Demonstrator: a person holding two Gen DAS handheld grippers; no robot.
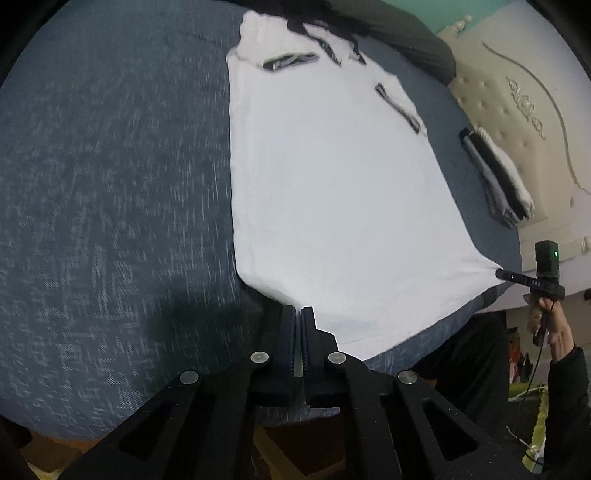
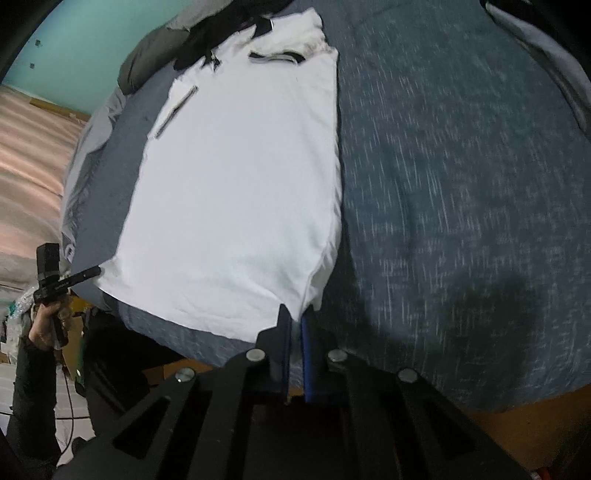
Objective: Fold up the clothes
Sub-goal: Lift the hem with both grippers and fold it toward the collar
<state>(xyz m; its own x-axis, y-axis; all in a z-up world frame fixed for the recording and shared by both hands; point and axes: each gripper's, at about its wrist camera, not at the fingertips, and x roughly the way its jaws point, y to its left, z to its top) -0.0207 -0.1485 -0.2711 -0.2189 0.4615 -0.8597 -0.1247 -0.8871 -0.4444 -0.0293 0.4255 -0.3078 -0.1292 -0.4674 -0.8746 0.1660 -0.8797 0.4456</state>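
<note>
A white T-shirt (image 1: 332, 192) lies spread flat on a bed covered by a blue-grey heathered blanket (image 1: 110, 192), its dark-trimmed collar (image 1: 290, 61) at the far end and its hem at the near edge of the bed. The left tool (image 1: 298, 314) has its 2 fingers drawn nearly together on one bottom corner of the T-shirt, with white cloth pinched in the narrow slot between them. The right tool (image 2: 295, 321) is likewise narrowed on the other bottom corner, the fabric tucked between its blue-padded fingers (image 2: 306, 332). In the left wrist view the right tool appears at the far right of the T-shirt, its tip meeting the stretched hem corner, held by the person's right hand (image 1: 550, 325). In the right wrist view the left tool shows at the far left of the T-shirt, gripped by the left hand (image 2: 46, 325). Beyond the T-shirt's right sleeve side a folded stack of clothes (image 1: 498, 173) sits on the blanket near a cream tufted headboard (image 1: 517, 92). A dark garment (image 1: 388, 33) lies bunched past the collar, touching the T-shirt's far end. Both views are motion-blurred across the blanket.
</note>
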